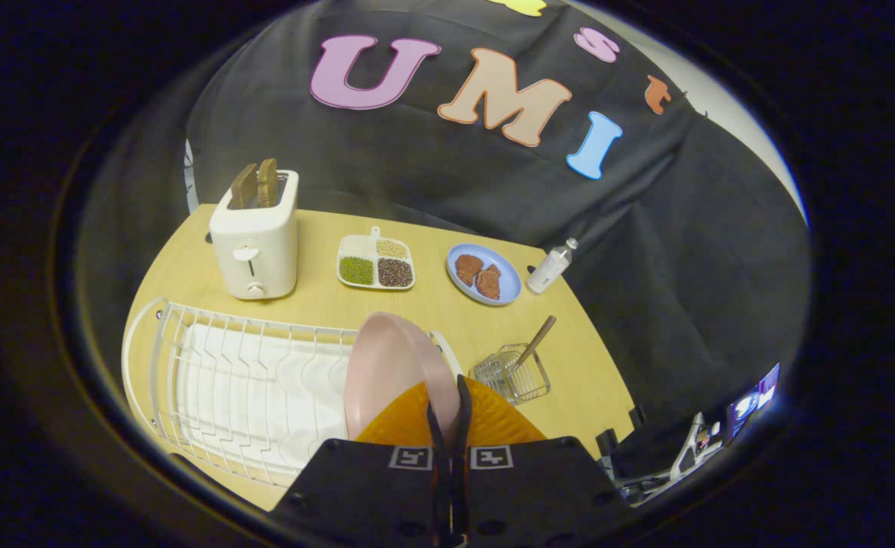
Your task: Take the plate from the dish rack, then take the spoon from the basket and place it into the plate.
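Yellow table here, and we've got the gripper pinched closed on the pink plate, edge-on at the dish rack right end. Spoon sits in the basket just right of the rack, handle leaning up-right, close by.

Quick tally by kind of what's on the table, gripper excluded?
Plates: 2, pink plate pinched edge-on between the gripper fingers, blue plate
Racks and baskets: 2, dish rack, wire basket
Spoon: 1
Toaster: 1
Divided tray: 1
Bottle: 1
Total: 8
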`<state>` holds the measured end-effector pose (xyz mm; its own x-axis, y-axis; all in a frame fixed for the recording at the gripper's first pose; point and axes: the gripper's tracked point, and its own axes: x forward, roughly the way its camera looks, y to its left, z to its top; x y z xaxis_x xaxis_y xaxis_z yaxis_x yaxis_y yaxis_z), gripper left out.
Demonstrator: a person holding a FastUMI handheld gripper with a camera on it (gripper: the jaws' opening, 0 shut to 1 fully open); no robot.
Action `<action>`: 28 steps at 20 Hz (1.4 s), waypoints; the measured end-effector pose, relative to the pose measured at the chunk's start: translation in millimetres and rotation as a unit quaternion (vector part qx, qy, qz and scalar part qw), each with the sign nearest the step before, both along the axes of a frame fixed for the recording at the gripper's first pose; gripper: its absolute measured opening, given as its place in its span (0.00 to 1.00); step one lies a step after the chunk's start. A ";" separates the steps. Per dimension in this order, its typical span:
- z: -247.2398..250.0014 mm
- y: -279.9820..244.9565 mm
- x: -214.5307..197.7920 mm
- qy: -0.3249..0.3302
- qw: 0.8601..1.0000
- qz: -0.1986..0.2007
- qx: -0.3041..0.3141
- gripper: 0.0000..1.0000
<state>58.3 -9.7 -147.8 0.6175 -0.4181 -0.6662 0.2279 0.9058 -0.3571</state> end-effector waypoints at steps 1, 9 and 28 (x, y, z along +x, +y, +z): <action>2.4 2.2 0.4 -0.001 1.000 0.003 -0.006 0.04; 48.9 -7.6 -15.2 -0.045 0.998 -0.032 -0.013 0.04; 57.1 -166.1 -103.5 -0.184 0.963 -0.098 0.172 0.04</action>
